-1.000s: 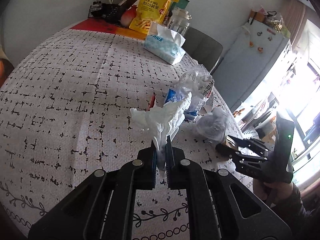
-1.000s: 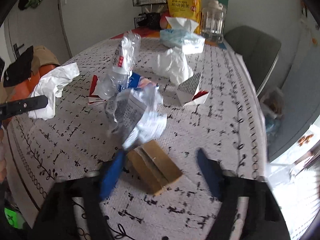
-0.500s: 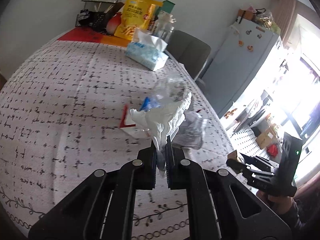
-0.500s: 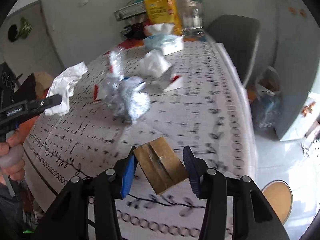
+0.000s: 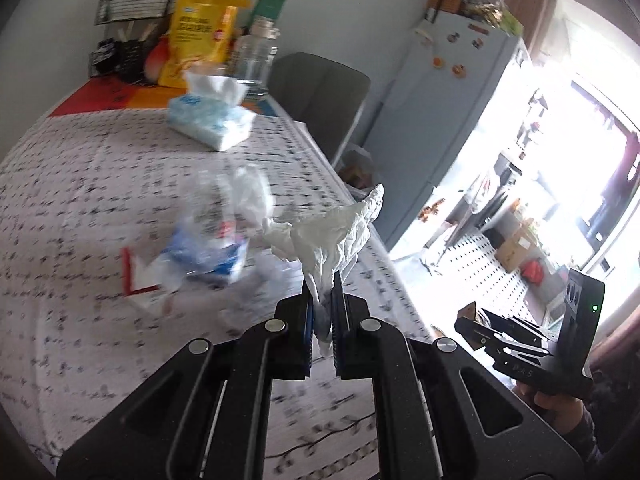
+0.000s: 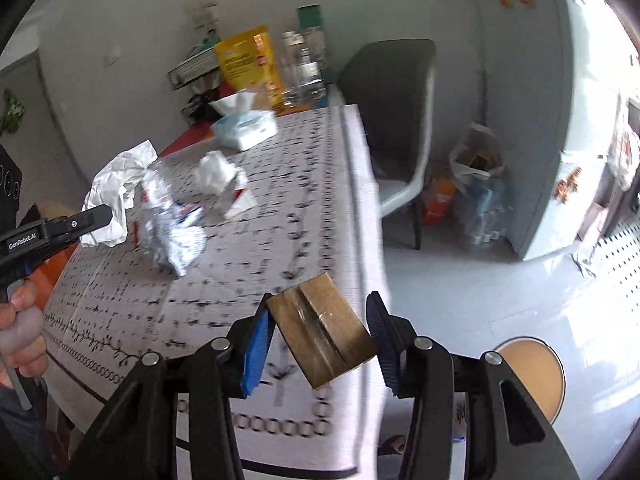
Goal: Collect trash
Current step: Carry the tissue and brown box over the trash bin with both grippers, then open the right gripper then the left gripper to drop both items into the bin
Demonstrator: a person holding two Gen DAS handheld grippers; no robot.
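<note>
Two pieces are riding in my tongs: my left gripper (image 5: 322, 304) is pinching a crumpled tissue (image 5: 332, 236), my right gripper (image 6: 320, 332) is clamping a small cardboard box (image 6: 322, 328) cornerwise; remaining wrappers (image 6: 172, 220) are lying forward-left on the table (image 6: 280, 240), nearer my left.

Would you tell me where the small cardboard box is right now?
In the right wrist view, the cardboard box sits between the right gripper fingers, beyond the table edge.

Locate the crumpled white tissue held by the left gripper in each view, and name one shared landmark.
Left wrist: tissue at centre, pinched in the left gripper.
Right wrist: tissue at far left, above the table edge.
Shared landmark: blue tissue pack at the table's far end.
</note>
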